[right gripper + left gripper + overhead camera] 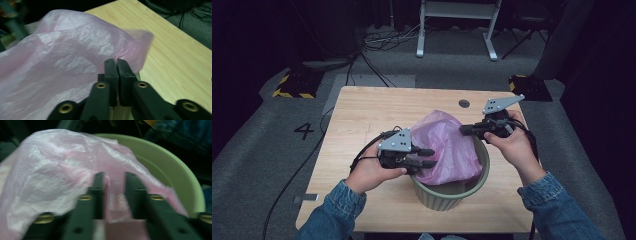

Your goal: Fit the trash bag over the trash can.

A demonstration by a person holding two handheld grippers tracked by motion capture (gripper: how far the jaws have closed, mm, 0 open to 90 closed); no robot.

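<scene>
Crumpled pink plastic bag [447,145] billows from green bin [447,195].

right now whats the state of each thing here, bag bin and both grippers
pink plastic bag: crumpled, puffed up, partly inside the bin and draped over its rim
green bin: upright on the table, not yet lined
left gripper: jaws apart, a fold of bag between them
right gripper: jaws together at the bag's edge
</scene>
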